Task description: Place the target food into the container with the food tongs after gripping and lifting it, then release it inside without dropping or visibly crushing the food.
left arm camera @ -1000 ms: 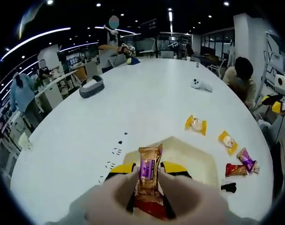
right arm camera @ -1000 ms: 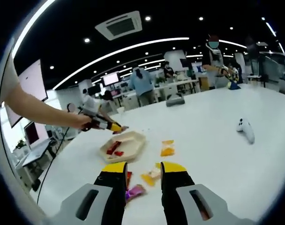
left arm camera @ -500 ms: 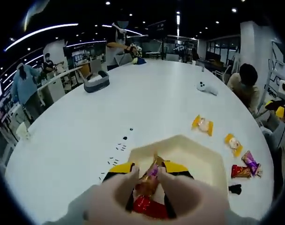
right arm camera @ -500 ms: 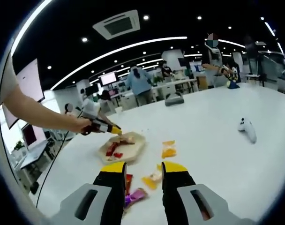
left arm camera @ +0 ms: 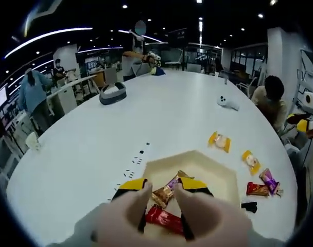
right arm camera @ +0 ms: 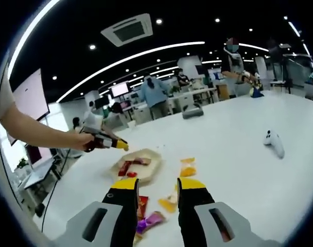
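Left gripper sits low over the cream container, jaws parted and nothing between them; a gold-and-purple snack bar lies in the container just past the yellow tips, loose as far as I can tell, with a red snack bar nearer the camera between the jaws' bases. In the right gripper view the left gripper shows at the end of a person's arm, yellow tips just above the container's rim, red bars visible inside. Right gripper hovers over the white table, jaws apart and empty. Between and under its jaws lie loose wrapped snacks: a red one, a purple one, a yellow one. Further on, an orange snack sits beside the container. In the left gripper view, right of the container: two yellow packets, purple and red packets near the table edge, well apart from the tray. Farther out a white game controller and a grey basket sit on the table; people stand and sit around the office beyond.
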Tool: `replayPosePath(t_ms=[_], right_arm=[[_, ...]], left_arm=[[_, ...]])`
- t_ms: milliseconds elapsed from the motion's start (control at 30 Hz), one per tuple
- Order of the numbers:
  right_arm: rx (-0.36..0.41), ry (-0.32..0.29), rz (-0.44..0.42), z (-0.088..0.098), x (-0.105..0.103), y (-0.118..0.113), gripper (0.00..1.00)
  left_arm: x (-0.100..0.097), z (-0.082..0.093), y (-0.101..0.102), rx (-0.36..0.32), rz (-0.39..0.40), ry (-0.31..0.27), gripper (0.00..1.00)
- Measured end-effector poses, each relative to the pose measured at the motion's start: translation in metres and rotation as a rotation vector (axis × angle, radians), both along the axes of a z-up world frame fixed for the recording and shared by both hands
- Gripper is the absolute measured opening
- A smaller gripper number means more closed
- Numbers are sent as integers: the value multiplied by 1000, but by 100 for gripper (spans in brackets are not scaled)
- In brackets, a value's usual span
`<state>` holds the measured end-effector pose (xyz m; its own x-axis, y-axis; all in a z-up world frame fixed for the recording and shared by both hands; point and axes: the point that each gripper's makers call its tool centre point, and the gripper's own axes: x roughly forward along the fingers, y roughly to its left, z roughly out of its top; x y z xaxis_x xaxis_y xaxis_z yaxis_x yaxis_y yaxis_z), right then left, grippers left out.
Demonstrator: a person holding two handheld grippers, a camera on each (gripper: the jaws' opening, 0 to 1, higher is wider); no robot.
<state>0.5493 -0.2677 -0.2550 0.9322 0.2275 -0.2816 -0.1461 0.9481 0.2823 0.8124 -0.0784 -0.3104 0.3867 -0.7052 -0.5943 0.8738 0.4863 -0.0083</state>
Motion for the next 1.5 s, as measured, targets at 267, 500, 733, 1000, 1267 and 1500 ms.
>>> replayPosePath(t_ms=[267, 500, 733, 1000, 1267, 1500], right_arm=[[6, -27, 38, 6, -4, 7, 29], [-7, -11, 85, 3, -12, 7, 29], [-16, -25, 148, 6, -10, 22, 29], [-29, -67, 222, 23, -13, 48, 29], [-64, -84, 237, 25, -23, 40, 29], [-82, -89, 235, 27, -25, 36, 29]], left_arm=[[-22, 29, 13, -24, 48, -34, 22], [-58, 53, 14, -76, 93, -85, 23], [-93, 66, 14, -109, 136, -81, 23], [-128, 80, 27, -167, 214, -86, 23], [-149, 107, 42, -205, 238, -151, 24], [-154, 114, 46, -263, 282, -146, 24]])
